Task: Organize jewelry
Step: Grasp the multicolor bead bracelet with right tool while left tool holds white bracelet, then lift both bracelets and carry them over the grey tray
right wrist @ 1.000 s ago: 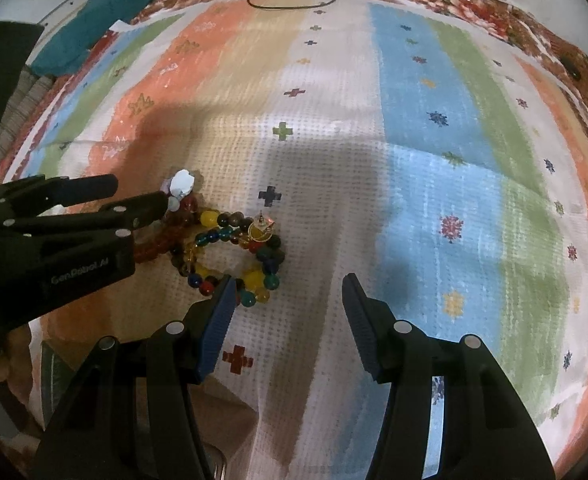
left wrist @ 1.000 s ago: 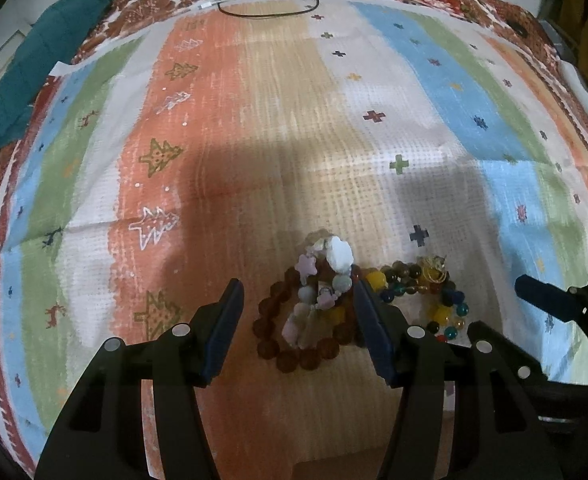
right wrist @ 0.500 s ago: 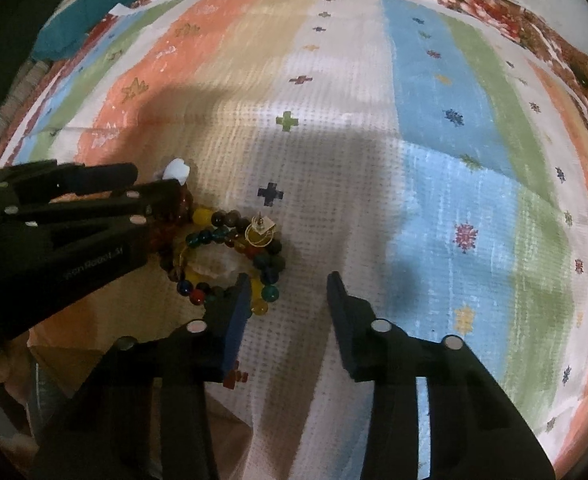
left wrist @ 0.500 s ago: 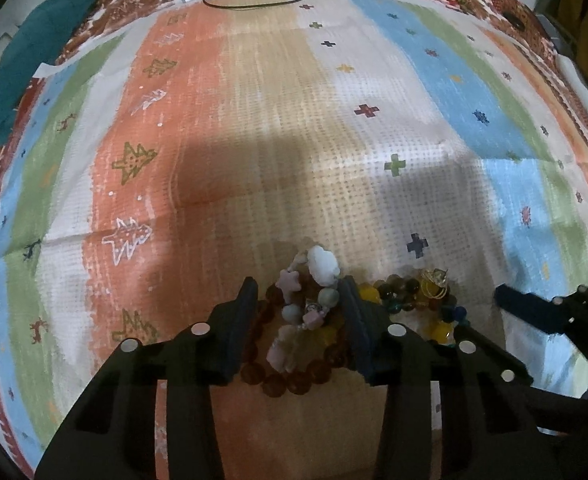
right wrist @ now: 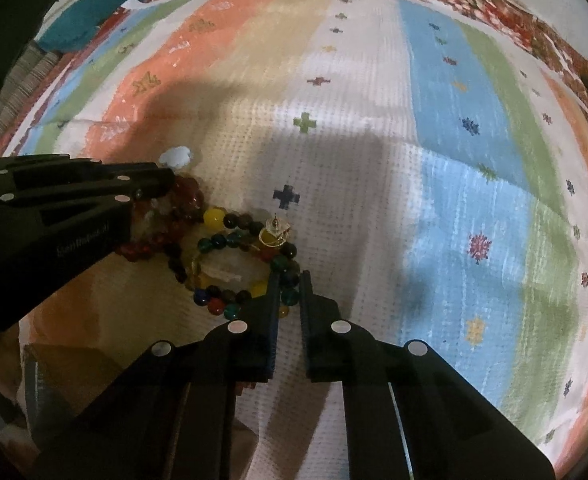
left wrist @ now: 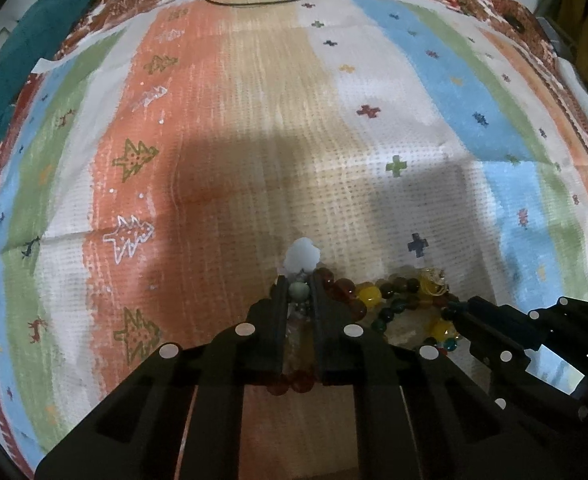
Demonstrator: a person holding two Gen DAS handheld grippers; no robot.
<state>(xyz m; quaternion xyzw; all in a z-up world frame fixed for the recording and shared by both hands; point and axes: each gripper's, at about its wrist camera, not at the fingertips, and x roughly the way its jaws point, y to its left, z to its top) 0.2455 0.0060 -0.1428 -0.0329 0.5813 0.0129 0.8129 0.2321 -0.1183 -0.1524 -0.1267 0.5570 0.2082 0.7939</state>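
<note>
Jewelry lying in a tangled cluster on the striped cloth [left wrist: 254, 128] covering the worktop, near its front edge. Item one: pastel bracelet [left wrist: 298, 291] with a white charm [left wrist: 302, 257] at its far end, overlapping a dark red bead bracelet [left wrist: 343, 289]. Item two: multicoloured bead bracelet [right wrist: 230, 264], touching the red one, with a small gold earring [right wrist: 274, 233] resting on its far side.

Left hand-held gripper [left wrist: 297, 280] is pinching the pastel strand, jaws nearly together with beads showing between them. Right hand-held gripper [right wrist: 289, 278] is clamping the near-right arc of the multicoloured bracelet, jaws narrowed on a green bead.

Handling, as judged: all pieces are looking light; the strands are limp and will be sagging when lifted. Round glossy beads are likely slippery, so taking hold across the strand between beads seems safest. Overlapping loops may be dragging one another; the earring is loose and could be rolling off.
</note>
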